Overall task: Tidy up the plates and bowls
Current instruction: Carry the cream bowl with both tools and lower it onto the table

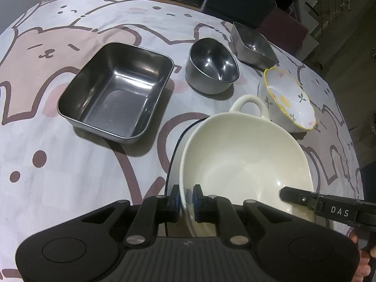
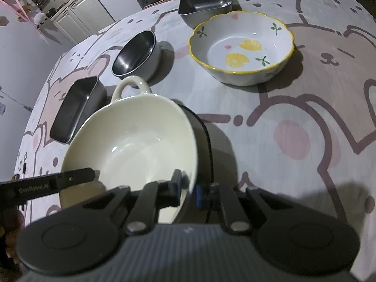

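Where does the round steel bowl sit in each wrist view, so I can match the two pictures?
Left wrist: the round steel bowl sits upper centre, right of the large steel tray.
Right wrist: the round steel bowl sits upper left, left of the flowered bowl.
Shared landmark: the cream bowl's loop handle, just in front of it in both views.

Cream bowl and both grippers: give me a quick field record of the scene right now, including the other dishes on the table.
held item: cream bowl with loop handle
left gripper: shut on the bowl's rim
right gripper: shut on the opposite rim
under bowl: dark-rimmed dish, mostly hidden
other dishes: large steel tray, round steel bowl, small steel tray, floral bowl
surface: bear-print tablecloth
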A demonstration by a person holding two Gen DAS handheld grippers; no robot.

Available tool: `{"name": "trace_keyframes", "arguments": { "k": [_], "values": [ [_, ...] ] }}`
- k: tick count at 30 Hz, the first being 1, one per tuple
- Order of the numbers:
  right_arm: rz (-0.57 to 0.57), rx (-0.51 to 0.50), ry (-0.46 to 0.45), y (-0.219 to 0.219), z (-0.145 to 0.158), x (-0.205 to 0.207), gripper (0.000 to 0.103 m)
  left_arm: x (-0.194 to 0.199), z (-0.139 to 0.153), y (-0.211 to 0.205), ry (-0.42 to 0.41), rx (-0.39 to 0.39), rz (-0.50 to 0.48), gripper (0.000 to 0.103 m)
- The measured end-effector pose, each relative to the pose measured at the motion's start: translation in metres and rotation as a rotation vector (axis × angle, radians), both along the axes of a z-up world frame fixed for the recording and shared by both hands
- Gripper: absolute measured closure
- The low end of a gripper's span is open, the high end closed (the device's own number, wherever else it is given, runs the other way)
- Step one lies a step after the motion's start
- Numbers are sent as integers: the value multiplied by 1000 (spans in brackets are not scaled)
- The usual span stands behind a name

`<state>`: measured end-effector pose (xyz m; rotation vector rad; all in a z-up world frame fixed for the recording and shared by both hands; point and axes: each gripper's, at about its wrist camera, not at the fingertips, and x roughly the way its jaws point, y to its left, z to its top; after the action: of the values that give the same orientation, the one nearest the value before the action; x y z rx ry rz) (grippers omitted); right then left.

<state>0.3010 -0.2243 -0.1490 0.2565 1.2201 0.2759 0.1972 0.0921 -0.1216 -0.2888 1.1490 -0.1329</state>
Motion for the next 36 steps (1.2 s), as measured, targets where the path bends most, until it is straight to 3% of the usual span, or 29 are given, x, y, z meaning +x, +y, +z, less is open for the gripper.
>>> {"name": "trace_keyframes", "arguments": {
  "k": [16, 20, 36],
  "values": [
    [-35, 57, 63, -9, -3, 3, 89, -1, -1, 4, -4, -20, 13, 94],
    [-34, 19, -8, -12, 14, 2, 88, -1, -1, 4, -4, -19, 15, 93],
    [-2, 3, -14, -8, 11, 0, 95, 2, -1, 4, 19, -12, -4, 93]
  ]
}}
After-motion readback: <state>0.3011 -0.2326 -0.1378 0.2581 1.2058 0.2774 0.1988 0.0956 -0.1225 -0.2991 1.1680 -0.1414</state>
